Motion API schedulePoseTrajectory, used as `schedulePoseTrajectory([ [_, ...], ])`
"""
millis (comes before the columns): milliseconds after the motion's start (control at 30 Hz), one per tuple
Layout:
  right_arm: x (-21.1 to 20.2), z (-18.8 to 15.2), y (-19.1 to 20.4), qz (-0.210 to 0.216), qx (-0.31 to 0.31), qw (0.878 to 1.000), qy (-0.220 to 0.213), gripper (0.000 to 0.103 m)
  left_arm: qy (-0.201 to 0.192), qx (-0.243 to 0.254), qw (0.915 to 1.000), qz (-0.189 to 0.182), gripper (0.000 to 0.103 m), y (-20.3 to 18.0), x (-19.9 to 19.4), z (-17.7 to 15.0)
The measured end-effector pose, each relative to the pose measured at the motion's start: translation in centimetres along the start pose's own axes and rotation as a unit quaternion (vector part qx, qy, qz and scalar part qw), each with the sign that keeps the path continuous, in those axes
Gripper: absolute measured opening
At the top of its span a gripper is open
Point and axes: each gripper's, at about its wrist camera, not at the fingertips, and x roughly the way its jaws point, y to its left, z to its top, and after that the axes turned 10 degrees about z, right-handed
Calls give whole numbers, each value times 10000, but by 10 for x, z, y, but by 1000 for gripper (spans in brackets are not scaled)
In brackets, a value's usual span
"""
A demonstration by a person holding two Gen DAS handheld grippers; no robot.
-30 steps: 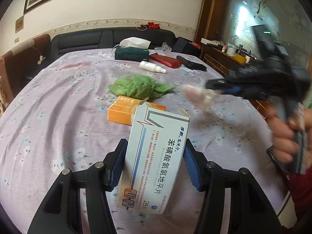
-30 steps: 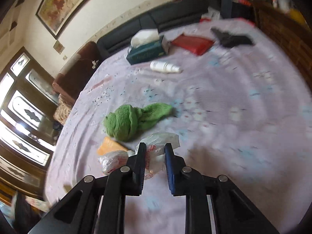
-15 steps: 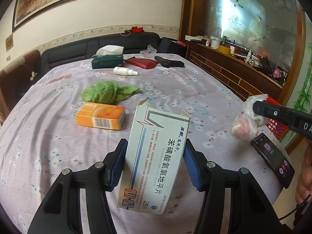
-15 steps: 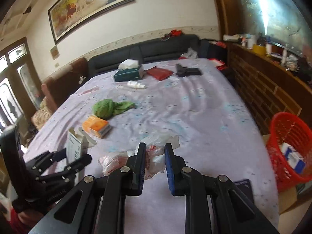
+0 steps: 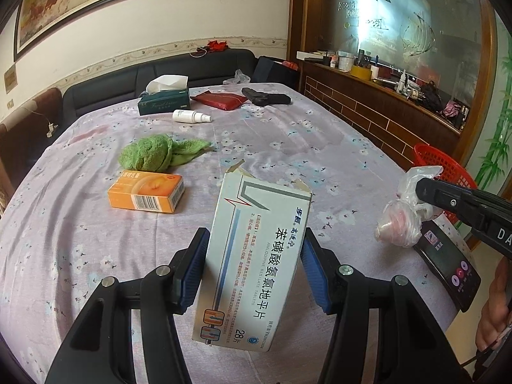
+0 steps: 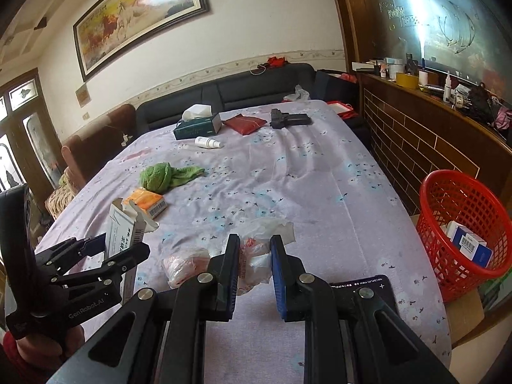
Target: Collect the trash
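Note:
My left gripper [image 5: 252,256] is shut on a white medicine box [image 5: 256,265] with torn flaps, held upright above the flowered tablecloth [image 5: 288,160]. From the right wrist view the same box [image 6: 120,233] shows at the left in that gripper [image 6: 105,249]. My right gripper [image 6: 255,249] is shut on a crumpled clear plastic bag [image 6: 252,262] with something pink inside. In the left wrist view the bag [image 5: 400,220] hangs from it at the right. A red mesh basket [image 6: 460,224] stands off the table's right edge, with a blue and white box [image 6: 468,246] inside.
An orange box [image 5: 145,190] and a green cloth [image 5: 153,153] lie mid-table. A tissue box [image 5: 164,102], spray bottle [image 5: 190,116], red pouch [image 5: 220,100] and black object [image 5: 265,97] sit at the far end. A phone [image 5: 448,268] lies at the near right edge.
Both views have swung right, bringing the red basket and phone into sight. My right gripper has carried the bag to the table's near right edge. Both grips are unchanged.

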Motion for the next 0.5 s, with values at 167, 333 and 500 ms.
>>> schedulePoseTrajectory([
  [167, 0, -3, -2, 4, 13, 10000, -14, 20, 35, 16, 10000, 50, 55, -3, 2, 1],
  [333, -4, -3, -3, -51, -10, 10000, -73, 20, 46, 14, 9999, 126, 55, -6, 5, 3],
  [500, -6, -4, -5, -82, -14, 9999, -81, 20, 80, 73, 9997, 198, 55, -11, 8, 4],
])
